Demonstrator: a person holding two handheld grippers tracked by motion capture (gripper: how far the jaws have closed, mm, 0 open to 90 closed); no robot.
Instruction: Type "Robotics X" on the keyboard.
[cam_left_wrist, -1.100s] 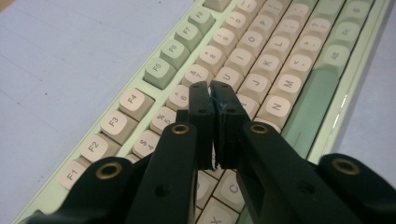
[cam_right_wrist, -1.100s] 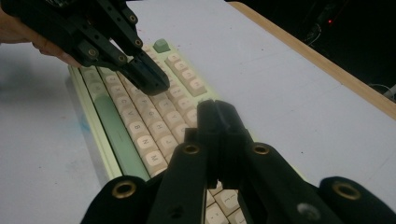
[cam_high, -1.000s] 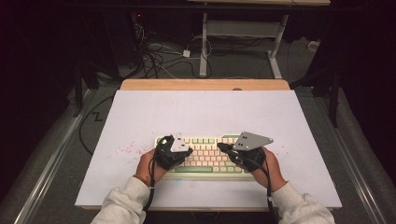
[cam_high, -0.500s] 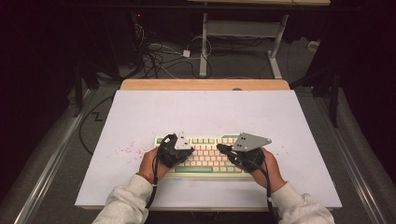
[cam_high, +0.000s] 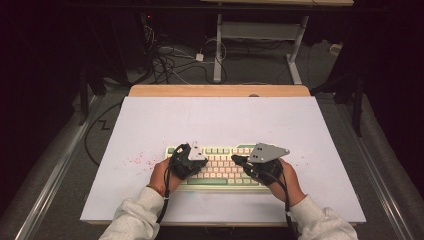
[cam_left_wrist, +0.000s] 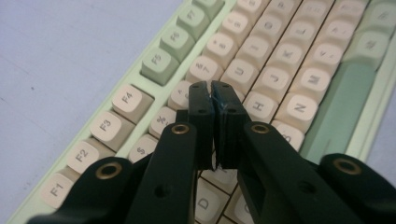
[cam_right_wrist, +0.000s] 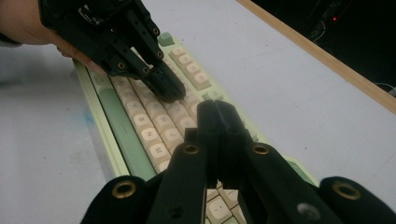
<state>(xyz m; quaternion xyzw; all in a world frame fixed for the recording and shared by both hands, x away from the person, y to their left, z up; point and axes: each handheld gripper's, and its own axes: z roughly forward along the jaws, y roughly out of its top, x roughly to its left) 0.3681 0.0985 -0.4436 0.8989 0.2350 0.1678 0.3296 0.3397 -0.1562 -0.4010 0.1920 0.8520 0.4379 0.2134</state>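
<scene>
- The keyboard (cam_high: 220, 167) lies flat on the white bench (cam_high: 225, 120), near the person's edge and about midway across it, with its long side running left to right.
- The left tool (cam_left_wrist: 212, 91) has its jaws pressed together with nothing between them; the tips hang over the keys around the number row, near the 6 and 7, and I cannot tell whether they touch a cap.
- The right tool (cam_right_wrist: 217, 109) is likewise fully closed and holds nothing; it points along the key rows from the keyboard's right end, with the left tool (cam_right_wrist: 166, 91) ahead of it over the keys.
- In the high view each hand holds its tool over one half of the board: left tool (cam_high: 186, 161), right tool (cam_high: 250, 167).
- Handling, as a judgement: the case looks like rigid plastic, stiff and fairly light, so it should slide easily on the smooth bench if pushed sideways.
- The caps are small, rounded and probably slick; a closed tip should press one squarely from above, since a slanted push may slip onto a neighbouring key.
- The keys should give under light pressure; hard jabs could pop a cap off.
- To lift or shift the board, the pale green rim (cam_left_wrist: 140, 91) or the short ends look the safest places to grip, not the caps.
</scene>
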